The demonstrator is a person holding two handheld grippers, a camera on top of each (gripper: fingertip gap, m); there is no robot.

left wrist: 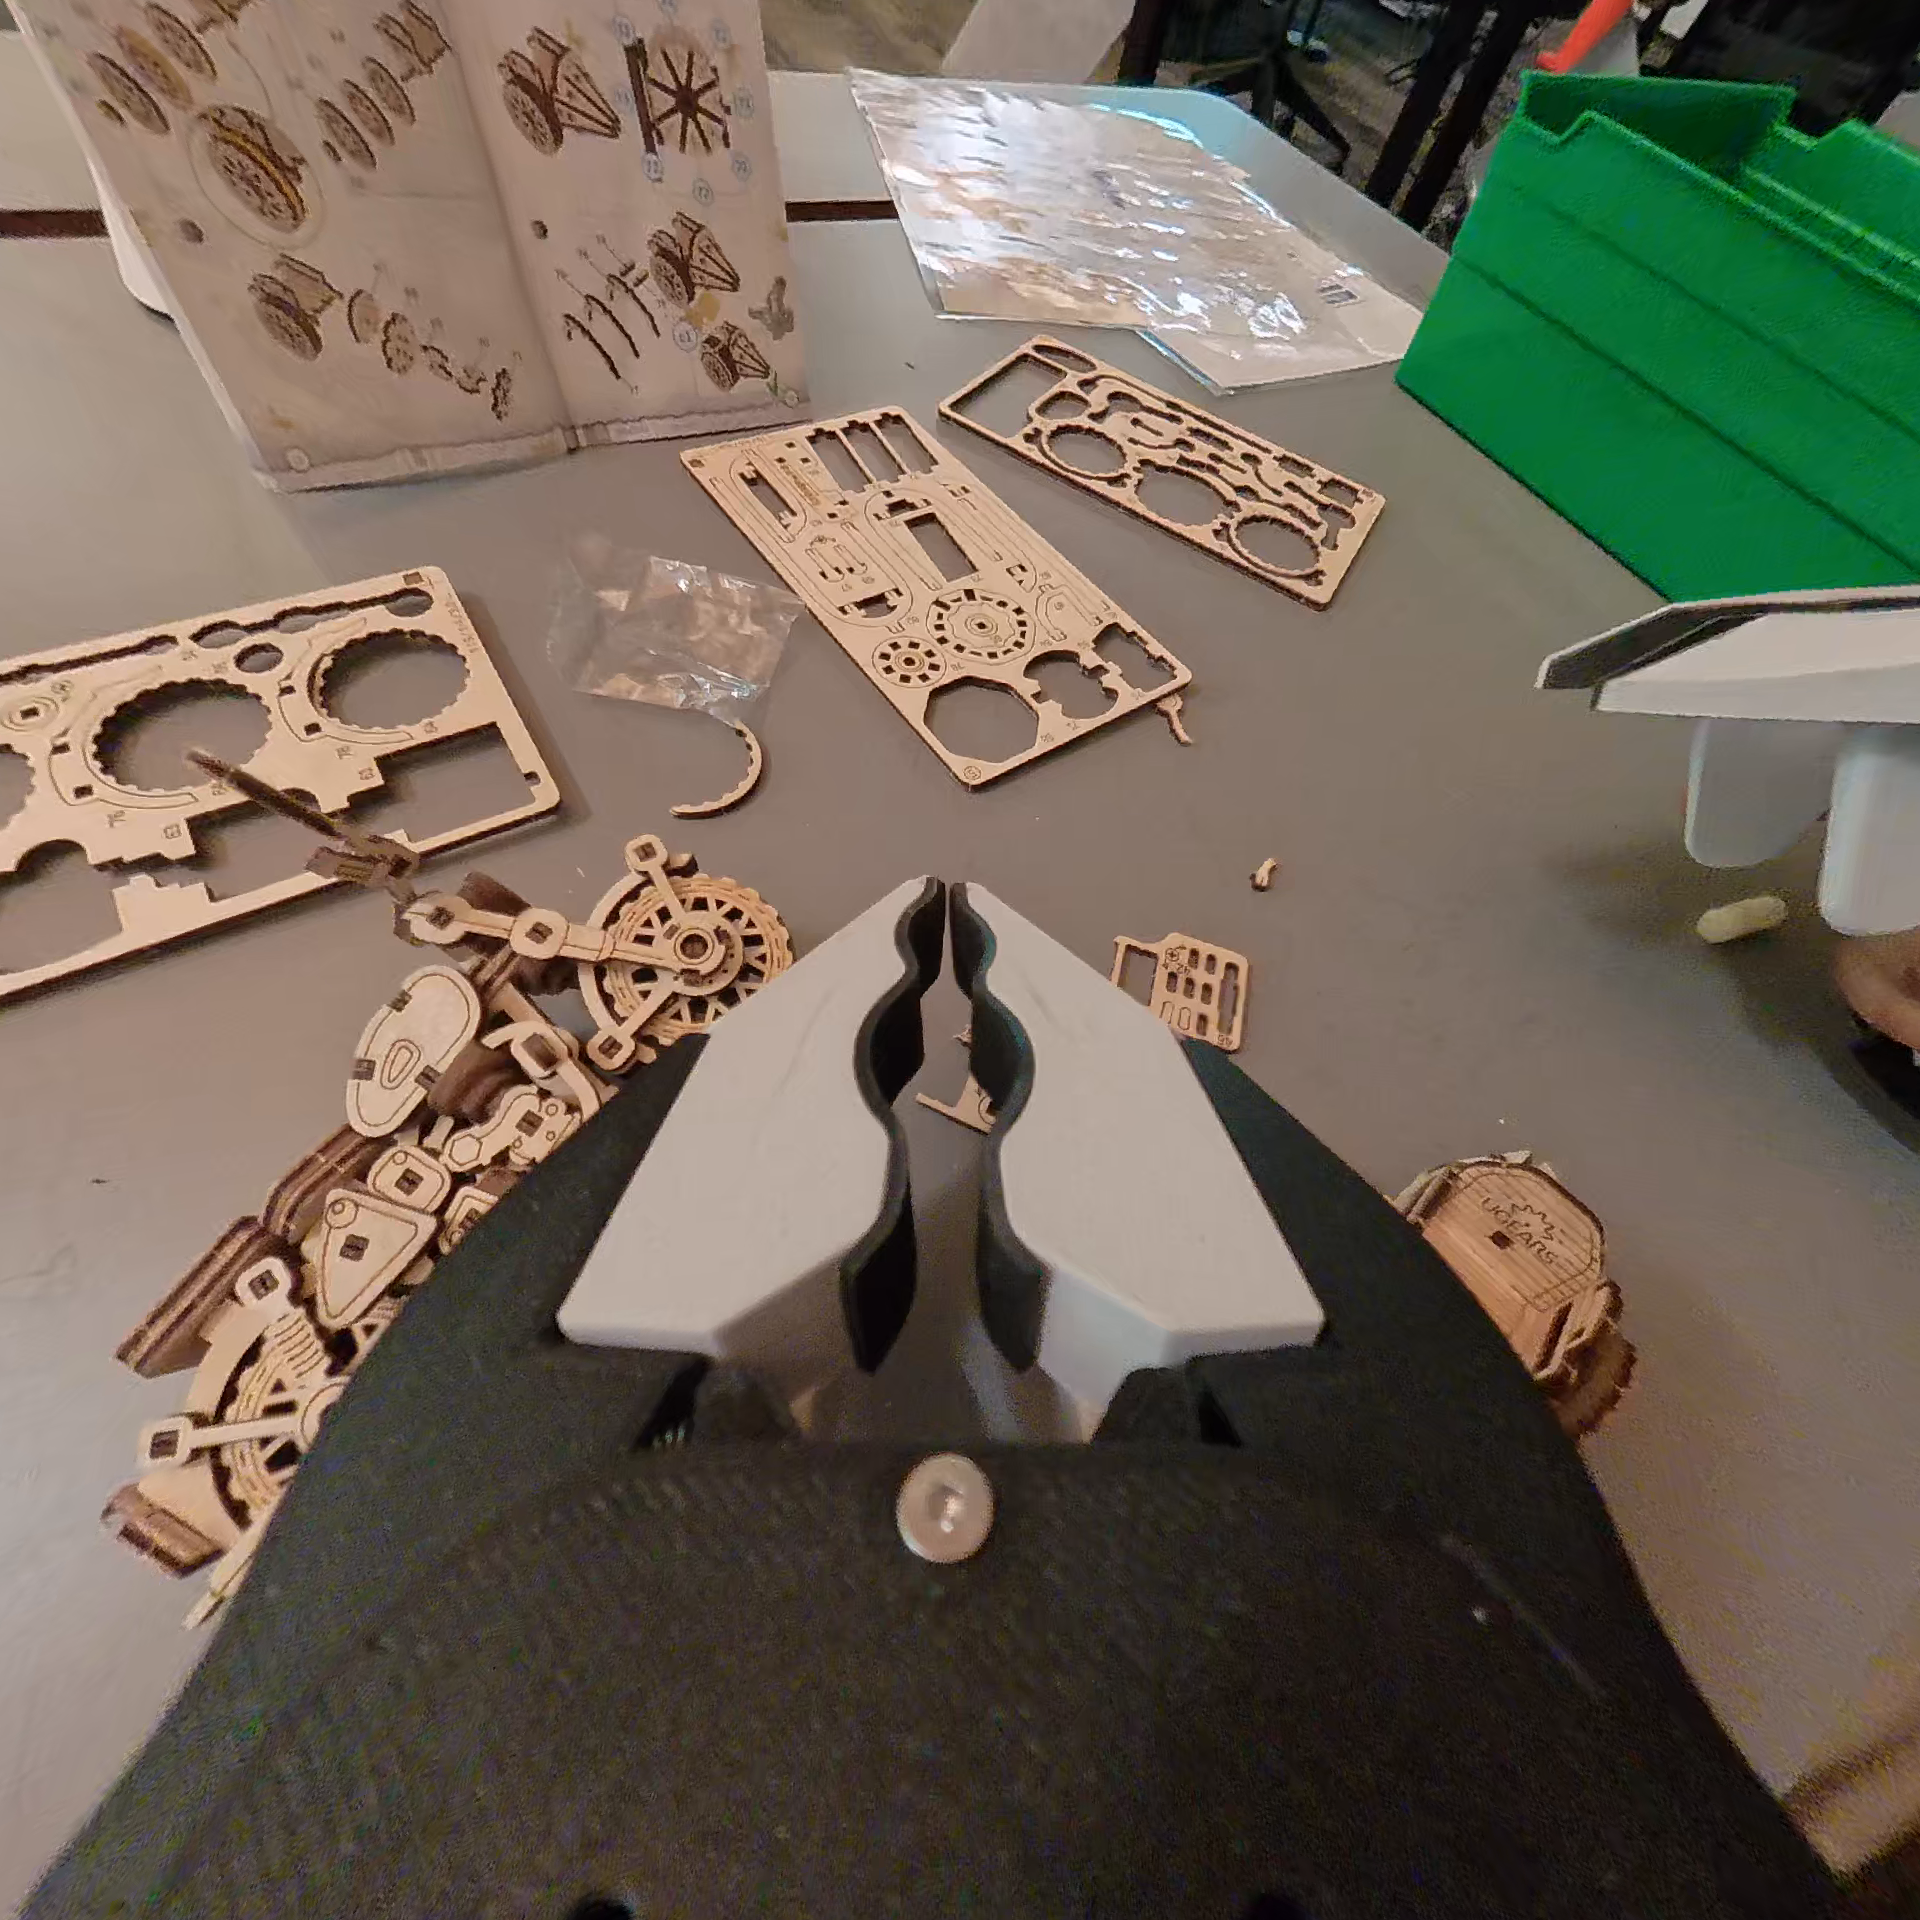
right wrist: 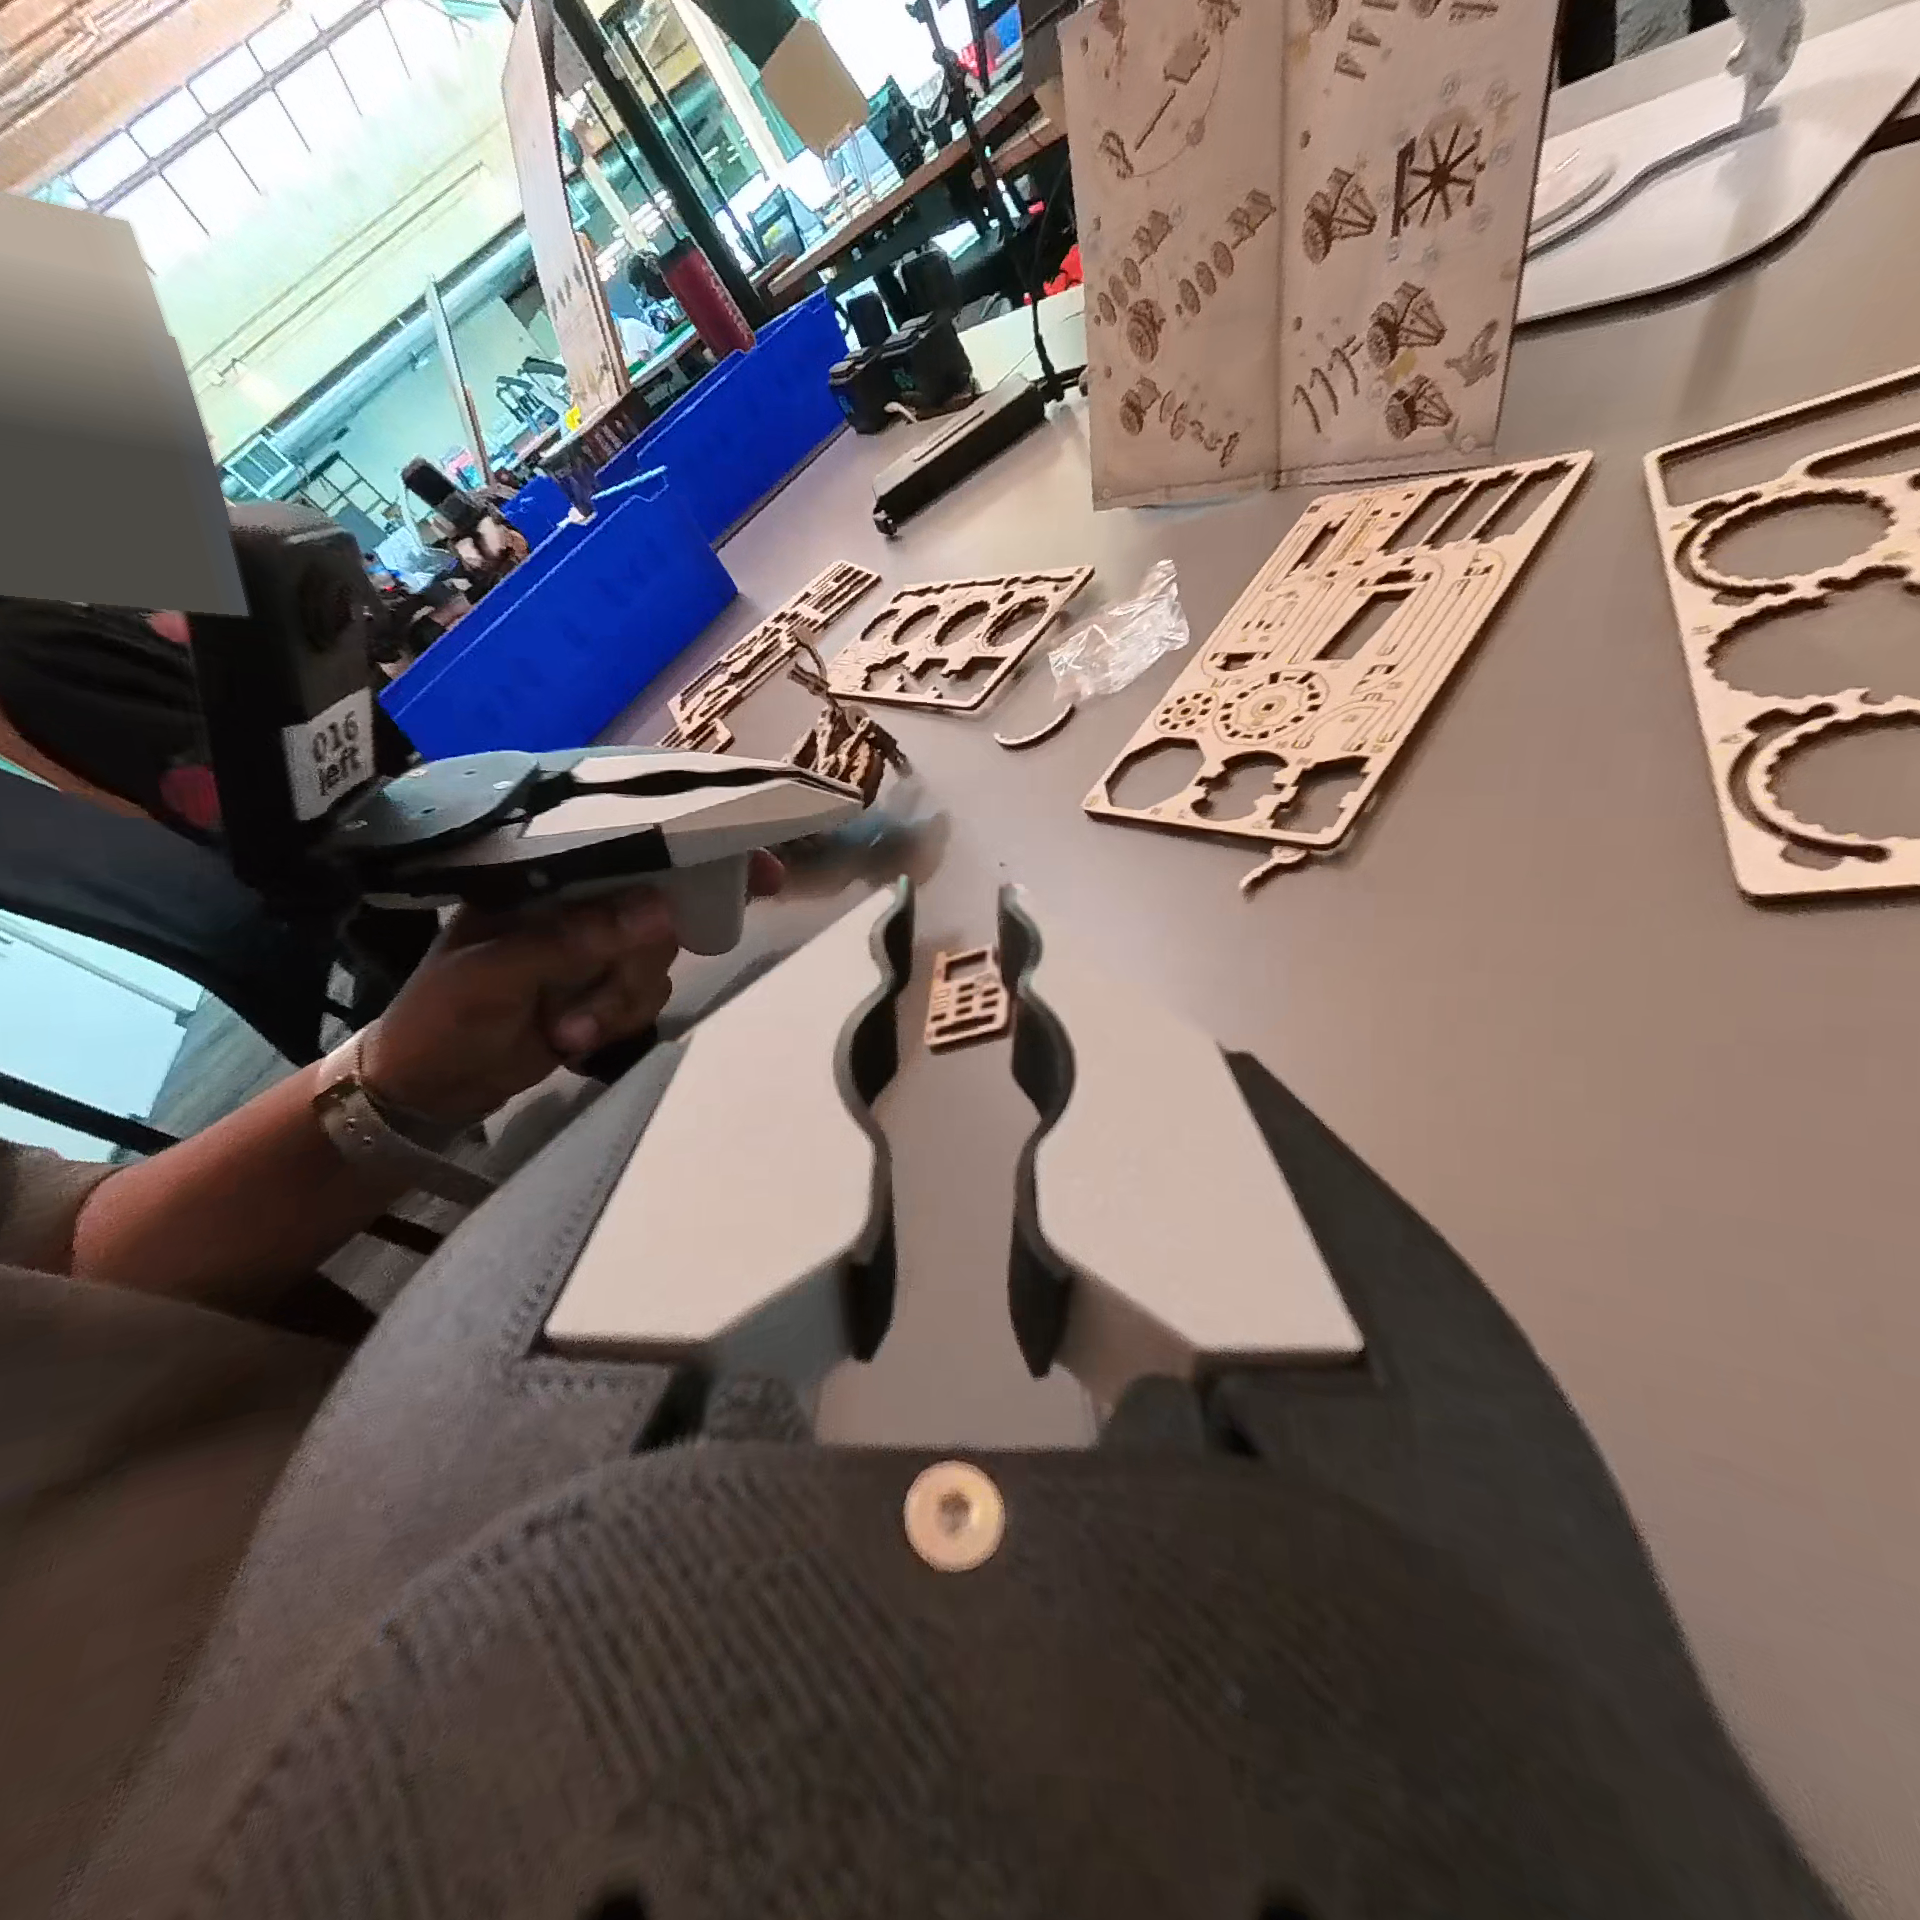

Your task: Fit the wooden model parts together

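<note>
My left gripper (left wrist: 940,888) is shut and empty, just above the grey table (left wrist: 1351,935). A part-built wooden model with spoked gear wheels (left wrist: 468,1091) lies to its lower left. A small slotted wooden piece (left wrist: 1184,987) lies on the table right of the left gripper's fingers. My right gripper (right wrist: 954,899) is open, and the same slotted piece (right wrist: 966,997) shows flat on the table between its fingers. The left gripper also shows in the right wrist view (right wrist: 831,800), and the right gripper at the right edge of the left wrist view (left wrist: 1558,665). A rounded wooden sub-assembly (left wrist: 1517,1278) sits at the lower right.
Three punched wooden sheets (left wrist: 935,592) (left wrist: 1164,468) (left wrist: 239,748) lie farther back. An open instruction booklet (left wrist: 468,229) stands behind them. A crumpled plastic bag (left wrist: 665,644) and a curved toothed piece (left wrist: 727,779) lie between the sheets. A green bin (left wrist: 1683,312) stands at the far right, blue bins (right wrist: 582,634) at the table's left. The tips of one gripper are about 12 cm away from the tips of the other.
</note>
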